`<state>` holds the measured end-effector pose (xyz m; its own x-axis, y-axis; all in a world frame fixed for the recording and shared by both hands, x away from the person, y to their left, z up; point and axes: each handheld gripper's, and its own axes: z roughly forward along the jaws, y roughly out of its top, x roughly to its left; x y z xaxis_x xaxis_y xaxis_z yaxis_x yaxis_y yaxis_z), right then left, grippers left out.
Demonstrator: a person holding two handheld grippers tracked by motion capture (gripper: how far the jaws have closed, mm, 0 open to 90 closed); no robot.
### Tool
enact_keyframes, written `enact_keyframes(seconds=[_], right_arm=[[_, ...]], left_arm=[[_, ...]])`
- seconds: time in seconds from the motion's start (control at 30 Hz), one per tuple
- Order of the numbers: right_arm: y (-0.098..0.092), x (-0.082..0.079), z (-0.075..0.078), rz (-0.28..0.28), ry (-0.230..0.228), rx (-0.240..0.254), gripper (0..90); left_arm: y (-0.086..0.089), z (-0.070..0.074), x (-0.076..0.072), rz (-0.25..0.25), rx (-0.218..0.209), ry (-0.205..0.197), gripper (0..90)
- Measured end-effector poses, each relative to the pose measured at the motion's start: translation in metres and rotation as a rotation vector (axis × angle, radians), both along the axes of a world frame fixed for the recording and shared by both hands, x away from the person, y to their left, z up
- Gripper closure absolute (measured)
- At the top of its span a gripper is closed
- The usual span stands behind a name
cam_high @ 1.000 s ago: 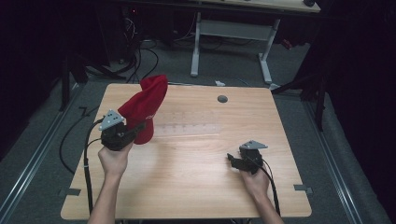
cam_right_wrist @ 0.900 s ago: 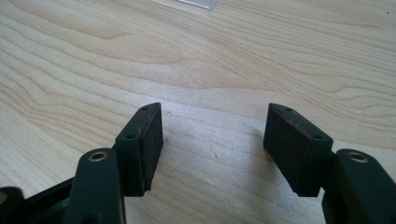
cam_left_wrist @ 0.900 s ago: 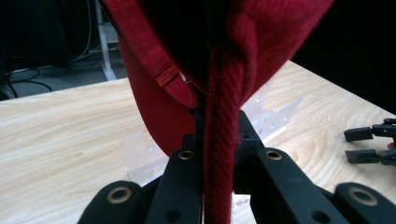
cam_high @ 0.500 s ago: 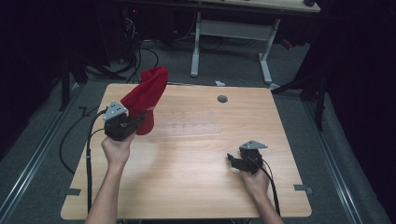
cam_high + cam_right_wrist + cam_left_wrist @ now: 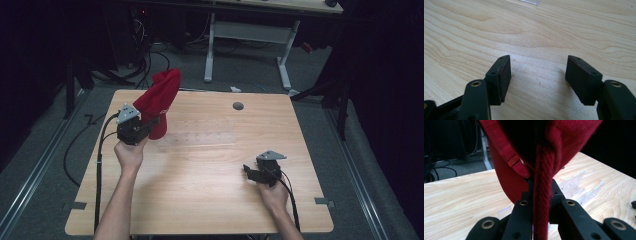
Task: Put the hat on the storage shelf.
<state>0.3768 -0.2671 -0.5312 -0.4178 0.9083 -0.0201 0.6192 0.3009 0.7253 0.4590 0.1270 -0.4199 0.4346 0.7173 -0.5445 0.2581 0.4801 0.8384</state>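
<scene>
A red cap point(image 5: 159, 97) hangs upright over the table's far left part, pinched at its lower edge by my left gripper point(image 5: 151, 124). In the left gripper view the jaws are shut on a thick fold of the red cap point(image 5: 544, 195), and the rest of the fabric hides the top of that picture. My right gripper point(image 5: 248, 171) rests low on the wooden table point(image 5: 210, 200) at the near right. Its jaws stand open over bare wood, with nothing between the pads point(image 5: 500, 75).
A clear plastic rack point(image 5: 200, 136) lies flat near the table's middle, right of the cap, and appears behind the fabric as the clear rack point(image 5: 580, 185). A round cable hole point(image 5: 238, 105) sits near the far edge. Cables trail on the floor at left.
My left hand has carried the cap a little farther from the person, and the cap now hangs more upright. The right gripper has stayed where it was.
</scene>
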Motion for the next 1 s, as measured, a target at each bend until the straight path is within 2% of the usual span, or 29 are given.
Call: enact_keyframes(seconds=[0.6,0.9,1.0], right_arm=[[0.000,0.000,0.000,0.000,-0.001,-0.001,37.2],[0.000,0.000,0.000,0.001,-0.002,-0.002,37.1],[0.000,0.000,0.000,0.000,-0.002,-0.001,37.2]], left_arm=[[-0.009,-0.013,0.007,0.021,0.054,-0.012,84.4],[-0.006,-0.025,0.006,0.041,0.014,0.010,84.2],[-0.006,-0.028,0.005,0.042,0.019,0.017,84.0]])
